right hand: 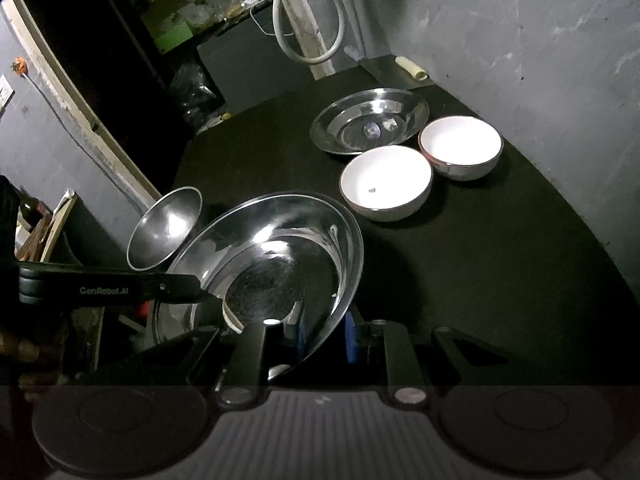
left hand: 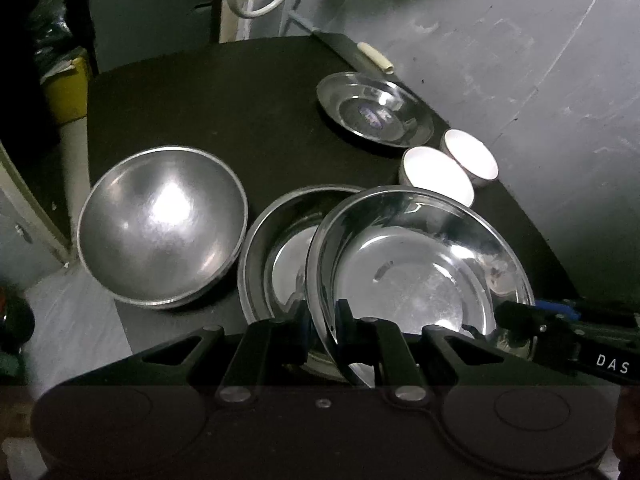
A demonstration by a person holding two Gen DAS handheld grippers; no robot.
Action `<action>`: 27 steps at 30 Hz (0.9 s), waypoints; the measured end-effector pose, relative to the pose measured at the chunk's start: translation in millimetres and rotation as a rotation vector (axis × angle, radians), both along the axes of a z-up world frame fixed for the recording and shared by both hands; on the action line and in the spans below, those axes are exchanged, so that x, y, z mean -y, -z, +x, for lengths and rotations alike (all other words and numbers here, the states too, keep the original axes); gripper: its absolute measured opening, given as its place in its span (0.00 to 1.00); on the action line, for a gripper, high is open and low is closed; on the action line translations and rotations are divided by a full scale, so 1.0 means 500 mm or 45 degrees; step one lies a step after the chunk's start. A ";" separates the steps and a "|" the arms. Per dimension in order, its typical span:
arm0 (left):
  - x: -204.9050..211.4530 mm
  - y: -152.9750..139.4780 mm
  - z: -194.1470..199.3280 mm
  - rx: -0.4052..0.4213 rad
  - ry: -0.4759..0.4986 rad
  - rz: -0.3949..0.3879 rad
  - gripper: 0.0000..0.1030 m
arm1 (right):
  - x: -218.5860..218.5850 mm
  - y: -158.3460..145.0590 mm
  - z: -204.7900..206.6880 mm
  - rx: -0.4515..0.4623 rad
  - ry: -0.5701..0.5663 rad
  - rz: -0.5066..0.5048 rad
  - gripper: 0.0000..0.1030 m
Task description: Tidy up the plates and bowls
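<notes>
Now both my left tool and right tool pinch one tilted steel plate by its rim, so uneven pull could slip it onto the steel dish beneath.

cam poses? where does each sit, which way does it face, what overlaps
Left wrist: on the left gripper, facing along the table; its fingers clamp the steel plate rim; right gripper enters at right.
Right wrist: on the right gripper, facing the wall corner; fingers clamp the same plate's opposite rim; left gripper enters at left.
Shared: held plate, metal bowl, far plate, two white bowls.
</notes>
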State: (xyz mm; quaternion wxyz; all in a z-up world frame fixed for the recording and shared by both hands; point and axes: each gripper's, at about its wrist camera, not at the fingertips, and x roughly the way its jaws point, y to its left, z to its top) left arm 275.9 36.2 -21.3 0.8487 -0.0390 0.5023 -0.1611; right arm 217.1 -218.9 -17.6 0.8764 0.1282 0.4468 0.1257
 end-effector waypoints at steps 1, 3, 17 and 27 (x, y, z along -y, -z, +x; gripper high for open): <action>0.000 0.001 -0.001 -0.005 -0.004 0.005 0.13 | 0.000 0.002 0.002 -0.006 -0.002 0.000 0.21; 0.001 0.003 -0.001 -0.012 -0.010 0.016 0.13 | -0.001 0.006 0.006 -0.015 -0.006 -0.003 0.21; 0.004 0.025 0.010 -0.040 -0.037 0.077 0.14 | -0.011 0.023 0.034 -0.042 -0.032 -0.016 0.21; 0.003 0.037 0.015 -0.035 -0.073 0.099 0.16 | -0.028 0.024 0.050 -0.026 -0.062 -0.057 0.21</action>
